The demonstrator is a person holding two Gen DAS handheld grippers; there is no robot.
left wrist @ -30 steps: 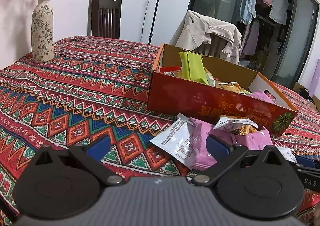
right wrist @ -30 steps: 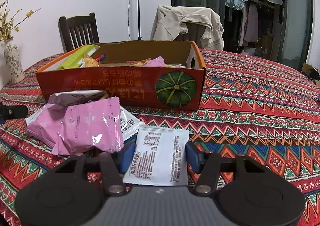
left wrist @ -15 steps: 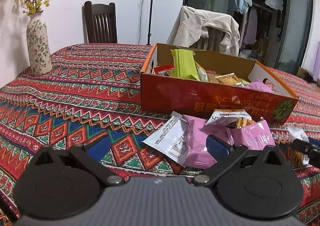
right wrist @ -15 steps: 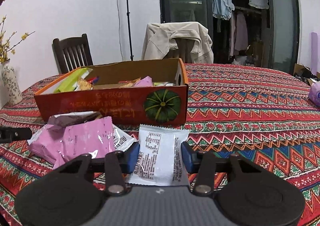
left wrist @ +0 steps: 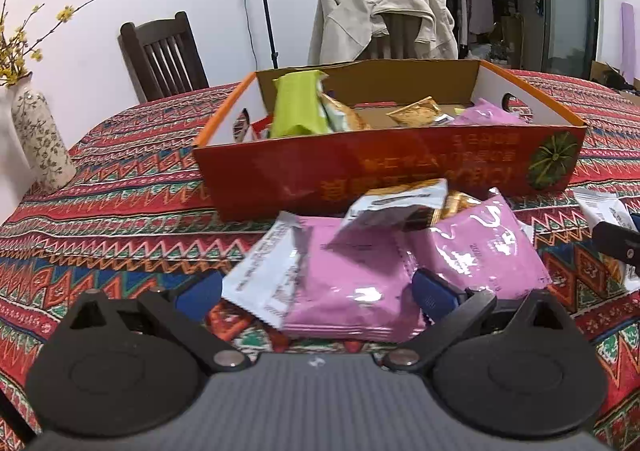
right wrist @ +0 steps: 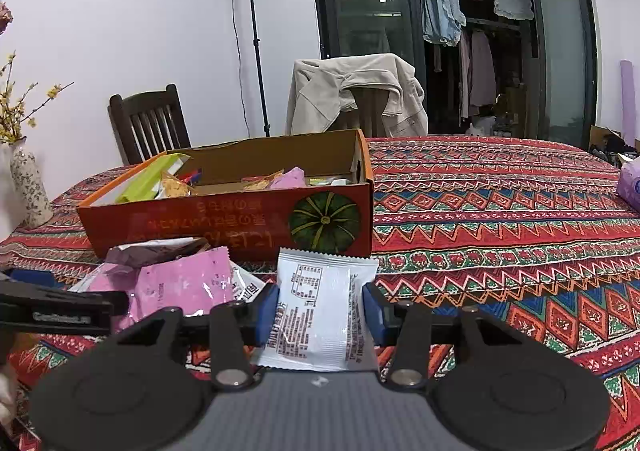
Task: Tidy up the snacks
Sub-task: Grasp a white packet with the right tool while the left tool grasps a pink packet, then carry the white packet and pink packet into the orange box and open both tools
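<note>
The right gripper (right wrist: 320,309) was found pinching a white snack packet (right wrist: 320,307) between its blue pads, both pads pressed to the packet's edges. Compared with 1 second before, the jaws had narrowed onto the packet, and the packet had come off the tablecloth (right wrist: 520,211): its upper edge stood in front of the lower wall of the orange cardboard box (right wrist: 224,227), where it had earlier lain flat well short of it. The pick-up was therefore judged complete, with the carry to the box outstanding.

The left gripper (left wrist: 316,293) had travelled sideways toward the loose pile in front of the box. Its jaws were spread wide; 1 second earlier they framed mostly bare cloth, and they were now seen with a pink packet (left wrist: 352,291) and a second white packet (left wrist: 264,275) lying between the pads. No contact by either pad could be confirmed (the right pad stood just beside the pink packet's edge).

The box already held several snacks, among them a green packet (left wrist: 296,107) propped at its left end. At least 4 packets remained outside on the cloth, so the task was assessed as only partly done. The likely next step was closing the left jaws on the pink packet.
</note>
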